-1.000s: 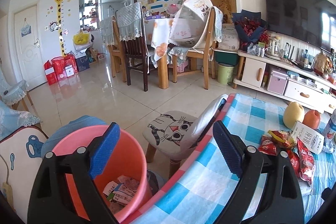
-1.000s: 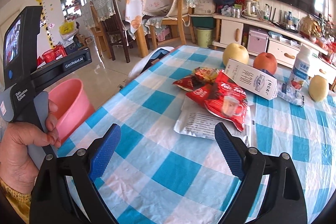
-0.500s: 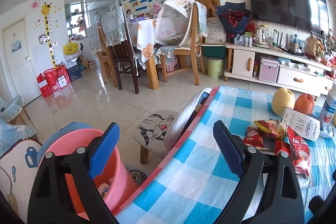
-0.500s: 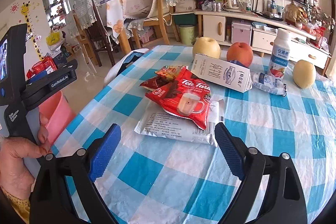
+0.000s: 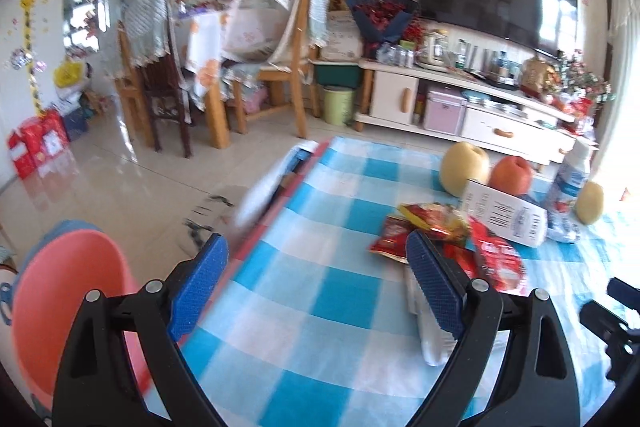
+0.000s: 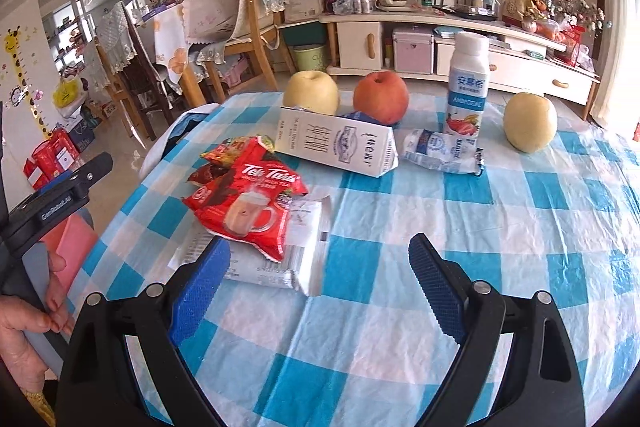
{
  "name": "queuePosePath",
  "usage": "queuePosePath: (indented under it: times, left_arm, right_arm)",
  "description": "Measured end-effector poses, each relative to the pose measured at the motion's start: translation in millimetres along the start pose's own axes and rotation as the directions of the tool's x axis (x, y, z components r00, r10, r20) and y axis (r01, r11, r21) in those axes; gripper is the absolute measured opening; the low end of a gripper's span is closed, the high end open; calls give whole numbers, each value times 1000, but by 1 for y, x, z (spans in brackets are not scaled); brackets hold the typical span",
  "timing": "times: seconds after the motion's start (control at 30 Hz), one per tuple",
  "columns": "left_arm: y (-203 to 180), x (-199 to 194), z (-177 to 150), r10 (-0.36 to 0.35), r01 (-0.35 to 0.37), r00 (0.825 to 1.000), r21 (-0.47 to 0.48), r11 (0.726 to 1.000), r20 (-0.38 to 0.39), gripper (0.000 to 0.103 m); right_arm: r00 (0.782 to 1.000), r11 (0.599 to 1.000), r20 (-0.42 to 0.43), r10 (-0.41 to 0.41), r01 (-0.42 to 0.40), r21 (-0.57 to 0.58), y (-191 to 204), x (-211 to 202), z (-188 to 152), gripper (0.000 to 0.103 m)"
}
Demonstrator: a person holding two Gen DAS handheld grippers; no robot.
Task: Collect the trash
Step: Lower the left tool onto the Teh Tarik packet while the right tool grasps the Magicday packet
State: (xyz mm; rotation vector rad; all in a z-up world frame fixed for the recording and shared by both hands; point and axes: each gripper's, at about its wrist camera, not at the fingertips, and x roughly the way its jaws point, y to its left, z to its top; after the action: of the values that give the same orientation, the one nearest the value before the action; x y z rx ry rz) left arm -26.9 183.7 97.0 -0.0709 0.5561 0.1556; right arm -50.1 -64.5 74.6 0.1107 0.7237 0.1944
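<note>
Both claws stood wide apart and carried nothing. The right claw (image 6: 318, 275) hung above the near part of the tabletop (image 6: 520, 267), its jaws parted and aimed at the litter heap toward 11 o'clock in its own view. The left claw (image 5: 316, 279) was likewise spread and empty, held over the tabletop edge with the pink bin (image 5: 64, 299) at about 8 o'clock in its view (that view was blurred, so fine detail there could not be confirmed).

The trash lay clustered left of centre on the blue-checked cloth. A red Tea Tara sachet (image 6: 244, 207) rested on top of a flat white wrapper (image 6: 280, 259), overlapping its upper left portion. Smaller red snack wrappers (image 6: 230, 151) sat just beyond it at 12 o'clock. A white carton (image 6: 336, 147) lay on its side behind these, and a crumpled white-and-blue pouch (image 6: 440, 151) lay to the carton's right, at the foot of an upright yoghurt bottle (image 6: 468, 83).

Two pale pears (image 6: 312, 91) and one red apple (image 6: 380, 97) stood along the far edge; in my judgement these were not rubbish and were set clear of the heap.

The bin sat on the floor below the tabletop's left edge, presumably so wrappers could be dropped straight over the side. The open right claw suggested a grasp of the topmost sachet was intended first, since it pinned the wrapper beneath.
</note>
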Motion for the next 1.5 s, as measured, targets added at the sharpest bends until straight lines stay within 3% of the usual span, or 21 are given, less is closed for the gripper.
queuePosePath:
  times: [0.17, 0.33, 0.43, 0.63, 0.83, 1.0, 1.17, 1.37, 1.5]
  left_arm:
    - [-20, 12, -5, -137, 136, 989, -14, 991, -51, 91]
    - [-54, 22, -12, -266, 271, 959, 39, 962, -99, 91]
    - [-79, 28, -19, -306, 322, 941, 103, 941, -146, 91]
    - [-119, 40, -28, -287, 321, 942, 212, 923, -173, 91]
    - [-144, 44, -36, -211, 254, 964, 332, 908, -160, 91]
    - [-151, 50, -38, -162, 208, 975, 369, 906, -153, 91]
    - [-152, 53, -37, -157, 203, 976, 361, 910, -153, 86]
    - [-155, 54, -40, -154, 198, 977, 368, 908, -145, 84]
    - [-151, 54, -40, -142, 186, 979, 357, 915, -146, 83]
  right_arm:
    - [998, 997, -17, -60, 61, 37, -34, 12, 7, 90]
    - [996, 993, -57, -74, 79, 90, -64, 26, 12, 90]
    - [993, 990, -71, -99, 106, 98, -78, 35, 15, 90]
    - [990, 982, -74, -119, 129, 138, -115, 55, 26, 90]
    - [995, 970, -54, -88, 98, 222, -144, 69, 41, 90]
    - [995, 992, -78, -61, 70, 109, -133, 91, 57, 90]
    - [994, 998, -95, -54, 55, 6, -122, 111, 69, 90]
    - [988, 998, -143, 55, -59, -21, -126, 127, 63, 92]
    - [965, 976, -178, 192, -207, -67, -113, 116, 59, 92]
